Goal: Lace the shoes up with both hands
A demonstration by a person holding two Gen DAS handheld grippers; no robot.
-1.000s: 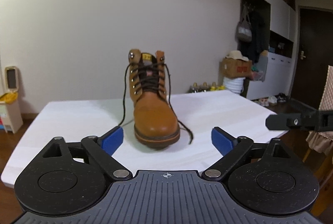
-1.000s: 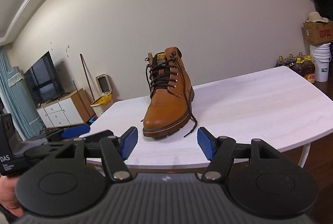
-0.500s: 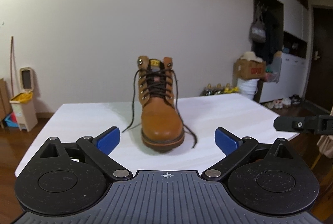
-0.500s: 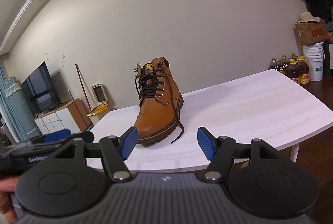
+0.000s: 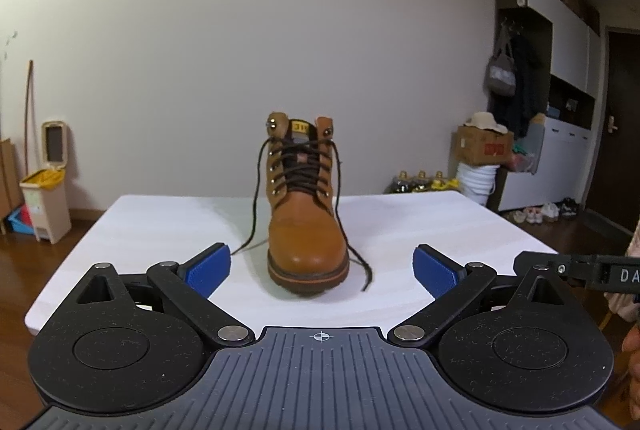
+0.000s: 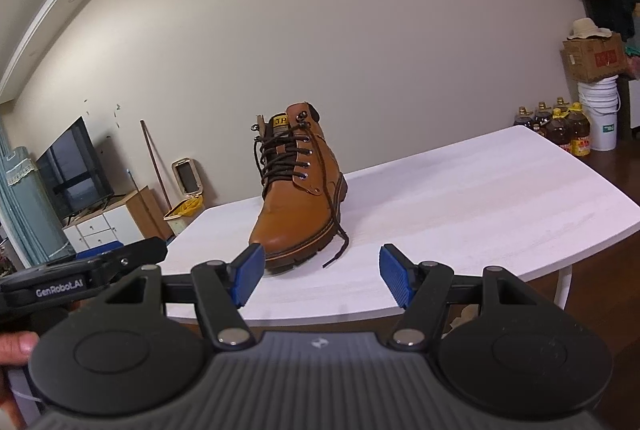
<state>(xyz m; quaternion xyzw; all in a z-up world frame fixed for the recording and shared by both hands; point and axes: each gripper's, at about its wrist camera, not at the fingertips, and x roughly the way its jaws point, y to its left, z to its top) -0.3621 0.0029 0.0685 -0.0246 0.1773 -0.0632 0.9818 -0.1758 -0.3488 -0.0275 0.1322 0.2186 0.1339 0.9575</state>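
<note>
Tan leather marks the work boot (image 5: 307,226), which is stood upright at the centre of the left wrist frame, toe turned toward the cameras, on the white counter (image 5: 440,230). That facing puts the eyelets and both loose ends within reach from the near edge. The dark brown lace (image 5: 301,174) is threaded through the lower eyelets but left untied: one end trails down the left of the boot onto the counter, the other (image 6: 335,230) hangs down the right side and ends just beside the sole.

The left tongs (image 5: 322,270) are held spread wide and empty, framing the toe at lower centre, apart from it. The right tongs (image 6: 320,272) are likewise released and gripping nothing, aimed at the boot's right flank from the lower part of their frame. Each pair appears to be lined up with the lace end on its own side, so that both ends could be taken at once; tying is judged not yet begun.
</note>
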